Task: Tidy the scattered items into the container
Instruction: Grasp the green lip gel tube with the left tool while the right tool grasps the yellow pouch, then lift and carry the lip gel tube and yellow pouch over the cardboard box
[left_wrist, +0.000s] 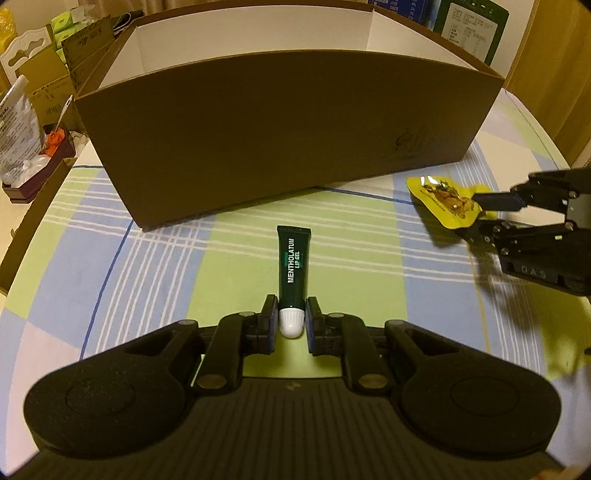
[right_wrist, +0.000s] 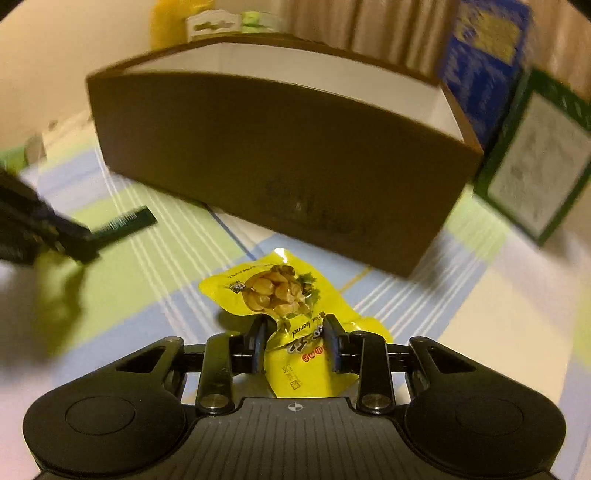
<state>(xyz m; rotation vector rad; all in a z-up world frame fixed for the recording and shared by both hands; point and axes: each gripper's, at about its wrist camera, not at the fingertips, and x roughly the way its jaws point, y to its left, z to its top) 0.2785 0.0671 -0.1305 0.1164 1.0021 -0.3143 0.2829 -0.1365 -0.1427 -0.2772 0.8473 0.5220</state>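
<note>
My left gripper (left_wrist: 291, 317) points steeply down, jaws clamped on the white cap end of the lip gel tube (left_wrist: 293, 269), which sticks straight out ahead of the fingers. My right gripper (right_wrist: 297, 341) also tilts down, jaws pinched on the near end of the yellow snack packet (right_wrist: 284, 295), which crumples between the pads. From the left wrist view the right gripper sits off to the right, fingers aimed left. Right wrist view is motion-blurred.

The dark green tube (left_wrist: 293, 267) reads "MENTHOLATUM LIP GEL" in white and green. The right gripper (left_wrist: 480, 212) body bears "DAS". The yellow packet (right_wrist: 280, 295) shows "kernel".
</note>
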